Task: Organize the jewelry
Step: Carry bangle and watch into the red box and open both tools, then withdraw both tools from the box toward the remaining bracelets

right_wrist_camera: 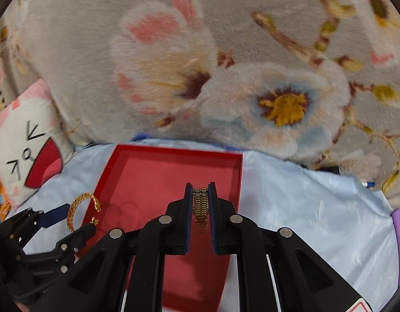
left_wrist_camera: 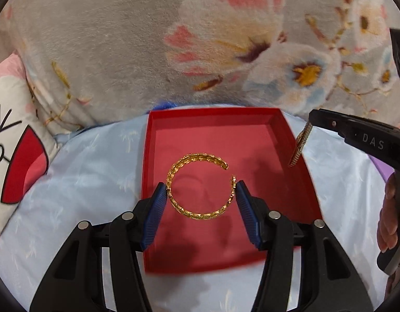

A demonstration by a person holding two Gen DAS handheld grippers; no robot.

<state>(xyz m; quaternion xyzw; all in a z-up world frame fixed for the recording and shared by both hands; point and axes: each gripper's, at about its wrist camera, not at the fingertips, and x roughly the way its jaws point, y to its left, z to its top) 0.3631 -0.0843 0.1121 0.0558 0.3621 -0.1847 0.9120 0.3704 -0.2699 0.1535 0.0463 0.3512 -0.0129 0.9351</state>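
A gold chain-link open bangle (left_wrist_camera: pixel 197 157) is held up over the red tray (left_wrist_camera: pixel 213 132). My left gripper (left_wrist_camera: pixel 201 184) is shut on it, one blue pad against each side of the ring. At the right, my right gripper (left_wrist_camera: pixel 313 122) is shut on a gold mesh bracelet (left_wrist_camera: pixel 300 145) that hangs down over the tray's right rim. In the right wrist view the mesh bracelet (right_wrist_camera: pixel 200 208) is pinched between the pads of my right gripper (right_wrist_camera: pixel 200 186) above the red tray (right_wrist_camera: pixel 153 171). The bangle (right_wrist_camera: pixel 81 199) in my left gripper (right_wrist_camera: pixel 80 218) shows at the lower left.
The tray lies on a light blue satin sheet (right_wrist_camera: pixel 304 208). A grey floral plush blanket (right_wrist_camera: pixel 226 52) rises behind it, and a cartoon pillow (left_wrist_camera: pixel 15 156) sits at the left. A blue pen (right_wrist_camera: pixel 367 184) lies at the far right. A person's hand (left_wrist_camera: pixel 389 208) grips the right tool.
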